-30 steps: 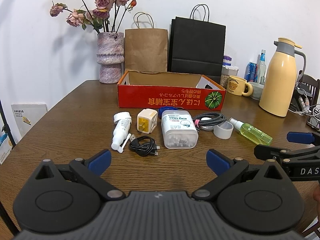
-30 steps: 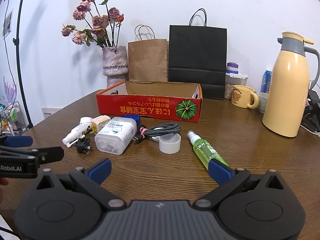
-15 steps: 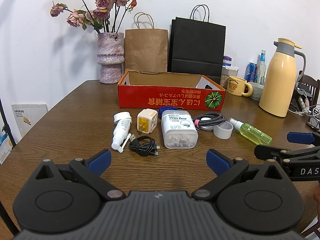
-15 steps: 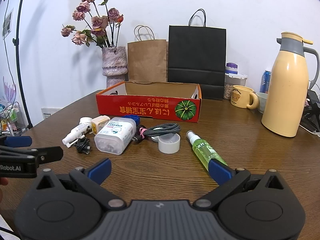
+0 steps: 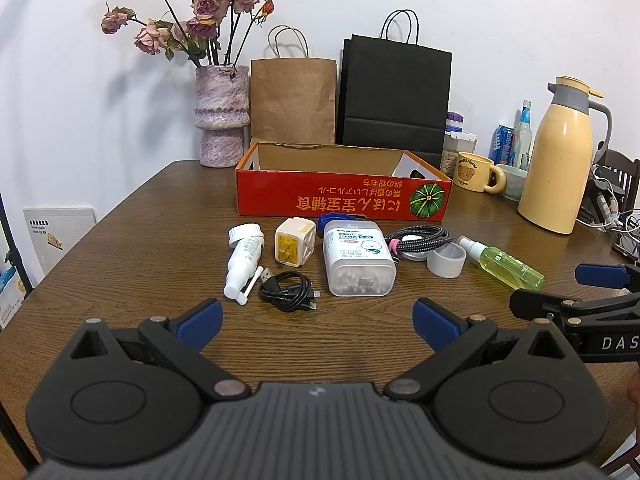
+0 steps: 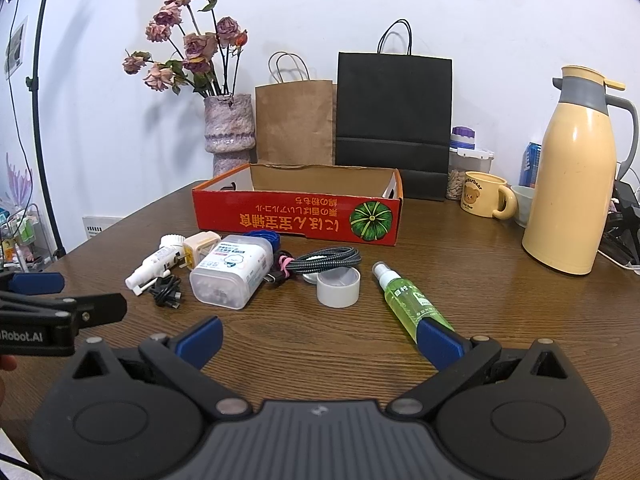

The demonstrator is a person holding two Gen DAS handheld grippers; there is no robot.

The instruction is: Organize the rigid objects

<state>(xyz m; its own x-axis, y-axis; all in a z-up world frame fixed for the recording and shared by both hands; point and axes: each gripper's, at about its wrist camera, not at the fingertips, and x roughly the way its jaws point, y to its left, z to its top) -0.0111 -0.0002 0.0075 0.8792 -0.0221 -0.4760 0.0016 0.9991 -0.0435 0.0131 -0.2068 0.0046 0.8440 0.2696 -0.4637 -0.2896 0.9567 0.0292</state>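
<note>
Both the left gripper (image 5: pixel 316 322) and right gripper (image 6: pixel 318 338) hover wide open and empty, well short of the red box (image 5: pixel 344 196), probably because the small items laid out before it await sorting.

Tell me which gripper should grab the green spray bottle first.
Right. The right gripper is open with the green spray bottle beside its right finger; the left gripper faces the cotton swab box.

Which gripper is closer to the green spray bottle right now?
Right. The right gripper has one finger just in front of the green spray bottle, partly covering its base. The left gripper sits farther left, facing the cotton-swab box. Both jaws are open.
</note>
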